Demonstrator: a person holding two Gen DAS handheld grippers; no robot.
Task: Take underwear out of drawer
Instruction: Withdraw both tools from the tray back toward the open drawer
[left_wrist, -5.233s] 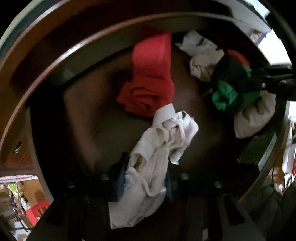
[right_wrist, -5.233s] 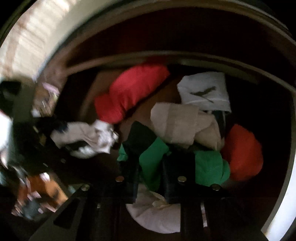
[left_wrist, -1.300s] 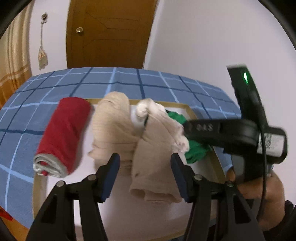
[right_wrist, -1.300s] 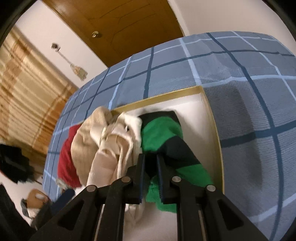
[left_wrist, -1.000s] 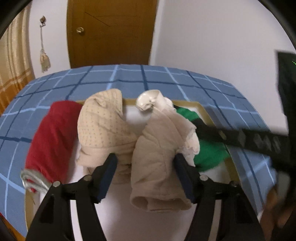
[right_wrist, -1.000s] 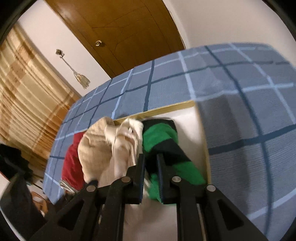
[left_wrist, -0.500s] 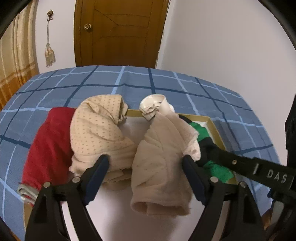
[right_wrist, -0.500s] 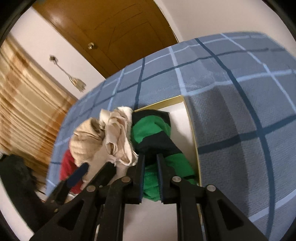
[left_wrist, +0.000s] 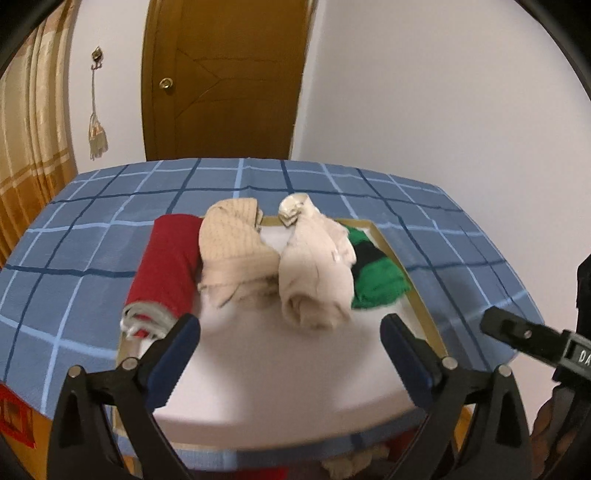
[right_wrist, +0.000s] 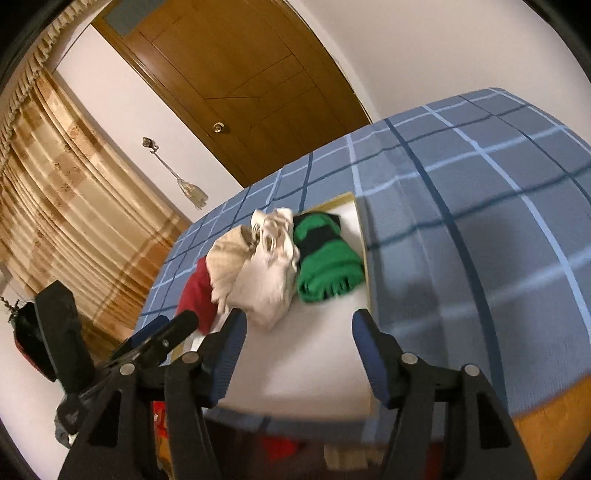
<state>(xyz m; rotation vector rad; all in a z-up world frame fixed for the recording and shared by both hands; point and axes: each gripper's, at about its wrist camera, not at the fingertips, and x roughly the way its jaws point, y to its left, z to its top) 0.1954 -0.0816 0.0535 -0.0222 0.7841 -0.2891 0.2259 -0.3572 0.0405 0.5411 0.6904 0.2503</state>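
Rolled underwear lies in a row on a white tray (left_wrist: 280, 354) on the blue checked cloth: a red roll (left_wrist: 166, 273), a dotted beige piece (left_wrist: 236, 247), a cream roll (left_wrist: 314, 273) and a green-and-black roll (left_wrist: 373, 277). My left gripper (left_wrist: 290, 332) is open and empty, just in front of the cream roll. My right gripper (right_wrist: 297, 332) is open and empty, a little back from the green-and-black roll (right_wrist: 327, 258). The cream roll (right_wrist: 266, 280), the beige piece (right_wrist: 229, 258) and the red roll (right_wrist: 197, 295) also show in the right wrist view.
The blue checked cloth (left_wrist: 92, 236) covers the surface around the gold-rimmed tray (right_wrist: 314, 362). A brown door (left_wrist: 225, 77) and white wall stand behind, curtains (right_wrist: 74, 192) at the left. More clothes show below the front edge (left_wrist: 354, 463).
Both grippers carried underwear from the dark drawer to the tray. In the last half second the left opened wide off the cream roll, the right let go of the green-and-black roll, and both drew back.
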